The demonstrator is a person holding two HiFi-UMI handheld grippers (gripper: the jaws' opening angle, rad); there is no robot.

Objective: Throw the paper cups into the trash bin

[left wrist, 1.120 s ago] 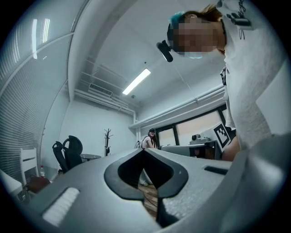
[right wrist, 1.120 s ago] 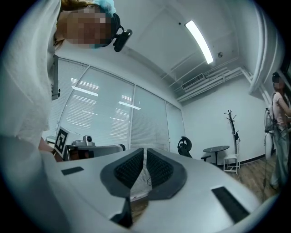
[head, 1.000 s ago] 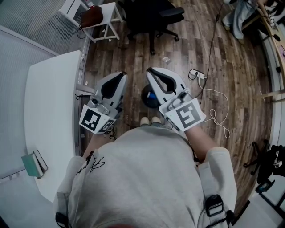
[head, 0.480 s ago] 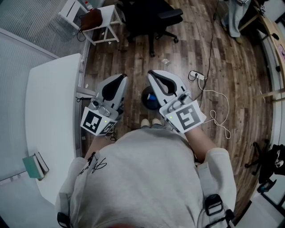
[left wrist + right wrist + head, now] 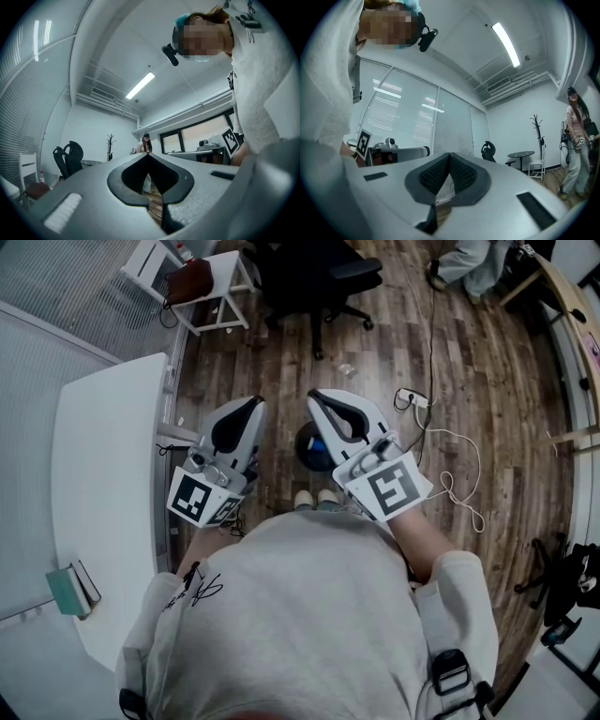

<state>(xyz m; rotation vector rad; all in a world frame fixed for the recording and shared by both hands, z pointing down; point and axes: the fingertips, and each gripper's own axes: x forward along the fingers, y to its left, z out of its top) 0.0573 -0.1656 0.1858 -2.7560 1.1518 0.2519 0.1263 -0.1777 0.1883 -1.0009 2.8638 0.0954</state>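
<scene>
In the head view my left gripper (image 5: 253, 402) and right gripper (image 5: 314, 394) are held side by side at waist height, both pointing away from my body over the wooden floor. Both are shut with nothing between the jaws. On the floor between and below them stands a dark round trash bin (image 5: 307, 442) with something blue inside, partly hidden by the right gripper. A small pale object (image 5: 348, 368), too small to identify, lies on the floor beyond it. The left gripper (image 5: 147, 155) and right gripper (image 5: 450, 154) views show closed tips and the room, with no cup in sight.
A white table (image 5: 103, 465) runs along my left, with a book (image 5: 73, 585) on it. A black office chair (image 5: 314, 277) and a white stool (image 5: 211, 282) with a brown bag stand ahead. A power strip (image 5: 415, 397) and cable lie at right. Another person (image 5: 576, 140) stands in the room.
Both grippers stay where they were. The person's legs at the far top right of the head view have shifted left.
</scene>
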